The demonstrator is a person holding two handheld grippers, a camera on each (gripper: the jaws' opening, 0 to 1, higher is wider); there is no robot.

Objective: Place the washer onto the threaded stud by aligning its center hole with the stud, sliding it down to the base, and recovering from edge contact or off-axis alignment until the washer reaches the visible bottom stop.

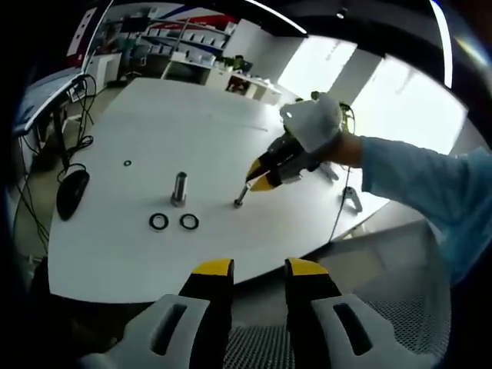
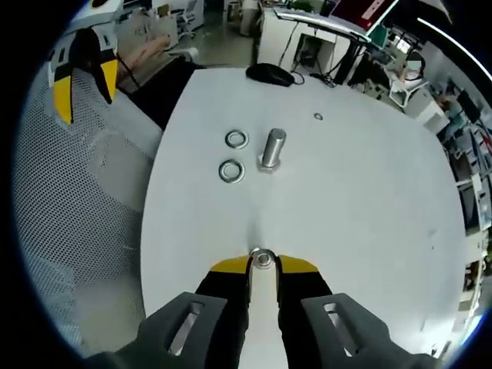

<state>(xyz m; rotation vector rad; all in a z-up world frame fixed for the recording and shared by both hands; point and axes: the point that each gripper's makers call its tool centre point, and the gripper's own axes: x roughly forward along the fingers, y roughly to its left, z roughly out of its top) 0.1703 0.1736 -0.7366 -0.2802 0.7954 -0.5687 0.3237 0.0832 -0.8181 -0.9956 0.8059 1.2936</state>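
A thick threaded stud (image 1: 179, 187) (image 2: 272, 147) stands upright on the white table (image 1: 192, 123). Two metal washers (image 1: 158, 221) (image 1: 189, 222) lie flat beside it, also seen in the right gripper view (image 2: 236, 139) (image 2: 231, 171). My right gripper (image 2: 264, 265) (image 1: 257, 175) is shut on a small thin stud (image 1: 241, 196) that touches the table. From above its top (image 2: 264, 259) looks like a ring, and I cannot tell whether a washer sits on it. My left gripper (image 1: 260, 269) (image 2: 84, 69) hangs open off the table's near edge, with nothing in it.
A tiny ring (image 1: 127, 163) (image 2: 318, 117) lies farther out on the table. A black mouse (image 1: 71, 192) (image 2: 269, 73) sits near one edge with cables behind it. A mesh chair (image 2: 84, 200) stands beside the table. A person's light blue sleeve (image 1: 407, 173) reaches in.
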